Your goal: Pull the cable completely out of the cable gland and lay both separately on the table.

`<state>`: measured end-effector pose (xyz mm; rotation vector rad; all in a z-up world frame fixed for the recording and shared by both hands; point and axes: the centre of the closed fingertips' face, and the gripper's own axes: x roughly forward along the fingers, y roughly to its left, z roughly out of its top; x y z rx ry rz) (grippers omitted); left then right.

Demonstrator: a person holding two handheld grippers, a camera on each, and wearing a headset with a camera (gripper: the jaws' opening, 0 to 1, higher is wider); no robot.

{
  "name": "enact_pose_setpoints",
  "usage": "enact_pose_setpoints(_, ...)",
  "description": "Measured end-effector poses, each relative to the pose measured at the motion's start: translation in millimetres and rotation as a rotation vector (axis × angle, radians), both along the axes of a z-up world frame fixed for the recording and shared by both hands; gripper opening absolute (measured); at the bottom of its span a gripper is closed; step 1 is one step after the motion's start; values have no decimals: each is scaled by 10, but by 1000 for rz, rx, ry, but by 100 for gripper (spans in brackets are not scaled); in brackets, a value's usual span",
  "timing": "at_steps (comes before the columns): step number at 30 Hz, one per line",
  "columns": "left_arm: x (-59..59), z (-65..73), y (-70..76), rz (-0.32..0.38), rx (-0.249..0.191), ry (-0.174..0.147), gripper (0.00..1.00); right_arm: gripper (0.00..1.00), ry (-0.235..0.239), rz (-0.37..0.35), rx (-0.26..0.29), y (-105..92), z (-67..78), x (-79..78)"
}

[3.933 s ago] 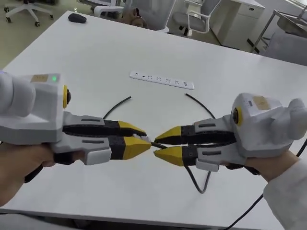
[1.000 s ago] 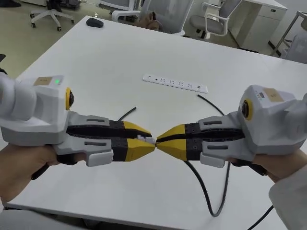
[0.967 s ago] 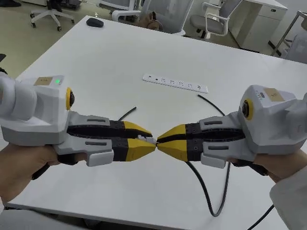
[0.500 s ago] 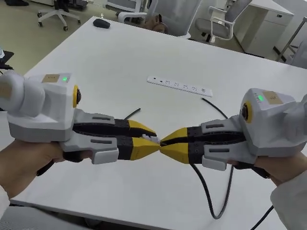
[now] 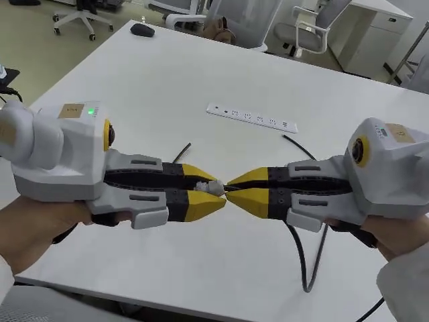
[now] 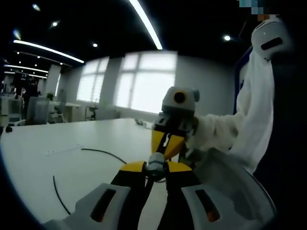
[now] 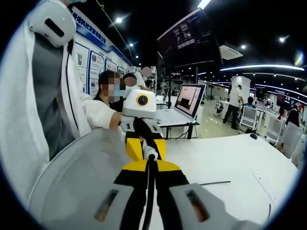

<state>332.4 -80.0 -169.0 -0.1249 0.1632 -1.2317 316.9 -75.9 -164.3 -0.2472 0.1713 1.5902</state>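
Note:
Above the white table [image 5: 134, 87] my two grippers meet tip to tip. My left gripper [image 5: 218, 194] is shut on the small grey-white cable gland [image 5: 212, 187], which sits between its yellow jaws [image 6: 155, 164]. My right gripper [image 5: 230, 189] is shut on the black cable [image 5: 298, 251] right beside the gland. The cable runs back between the right jaws [image 7: 149, 191], loops down toward the table's near edge and climbs to a free end [image 5: 287, 138]. Another cable end [image 5: 181, 151] lies behind the left gripper. The gland [image 7: 149, 153] still sits on the cable.
A white power strip [image 5: 251, 117] lies mid-table beyond the grippers. A black mouse [image 5: 142, 29] rests at the far left corner. Office chairs [image 5: 238, 17] stand behind the table. The near table edge [image 5: 167, 305] is close below the grippers.
The head camera has shifted slightly. Both grippers stay tip to tip and have risen a little; the left holds the gland and the right holds the cable as before.

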Motion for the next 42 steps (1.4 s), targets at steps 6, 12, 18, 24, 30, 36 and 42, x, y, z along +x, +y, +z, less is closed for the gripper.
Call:
enact_pose_setpoints(6,-10,-64,-1,-6,25,40,17,4,6,7,-19,8,-68,-17)
enact_pose_setpoints(12,-7,-89,-1,-3,39,42,17,4,7,7,-32,-11,-108,-8)
enact_pose_setpoints(18,-3,-111,7,0,54,42,17,4,4,4,-55,-58,-148,4)
enact_pose_setpoints(24,-5,-127,9,1,66,43,17,3,1,1,-76,-134,-205,10)
enact_pose_setpoints(30,-5,-143,11,1,76,45,17,3,-3,-9,-103,-211,-284,26)
enact_pose_setpoints(36,20,-121,40,14,61,53,17,3,-5,-36,-144,-332,-389,92)
enact_pose_setpoints(42,57,-80,80,34,31,63,17,3,3,-71,-180,-473,-512,159)
